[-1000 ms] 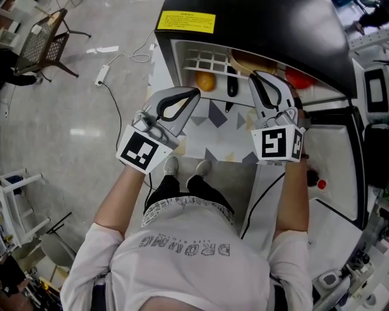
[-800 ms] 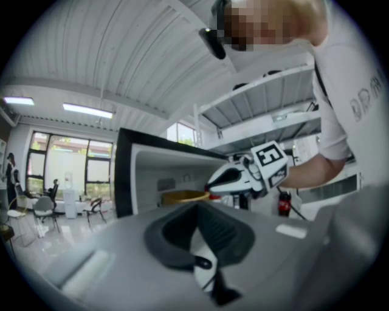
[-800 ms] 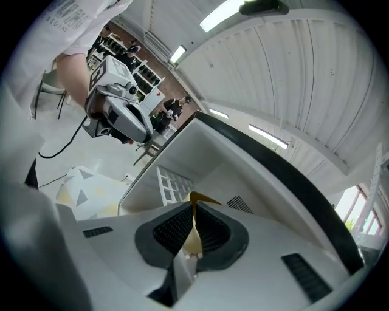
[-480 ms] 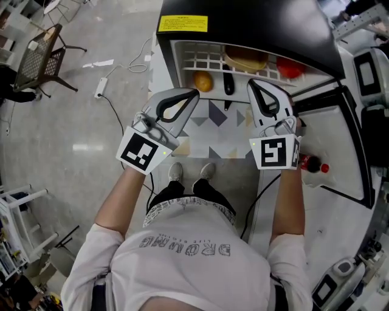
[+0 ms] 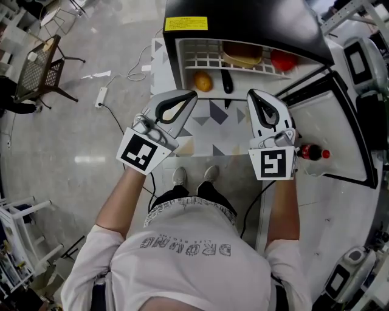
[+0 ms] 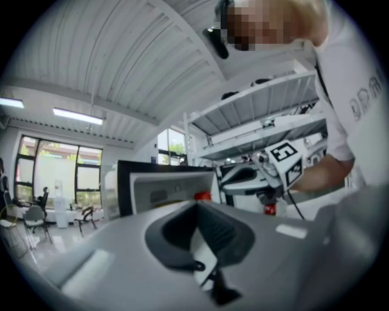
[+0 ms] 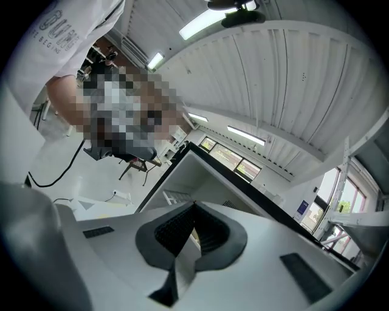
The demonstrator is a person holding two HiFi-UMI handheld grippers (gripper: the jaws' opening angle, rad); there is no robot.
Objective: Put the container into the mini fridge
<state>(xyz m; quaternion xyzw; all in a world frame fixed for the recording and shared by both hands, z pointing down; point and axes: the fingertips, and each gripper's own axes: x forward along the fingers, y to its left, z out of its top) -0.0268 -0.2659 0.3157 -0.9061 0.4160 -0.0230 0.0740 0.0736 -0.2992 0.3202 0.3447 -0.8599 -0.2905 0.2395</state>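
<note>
Below, boxy glossy-black mini fridge [image 5: 249, 17]

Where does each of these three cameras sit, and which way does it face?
Head view: on the person's head, facing steeply down at the open mini fridge, both arms, left tool, right tool, shirt and shoes.
Left gripper view: rides the left tool, faces along its shut jaws to the mini fridge; right tool and shirt show.
Right gripper view: rides the right tool, faces mini fridge and ceiling; shirt shows.
Shared: all three show the mini fridge.
</note>
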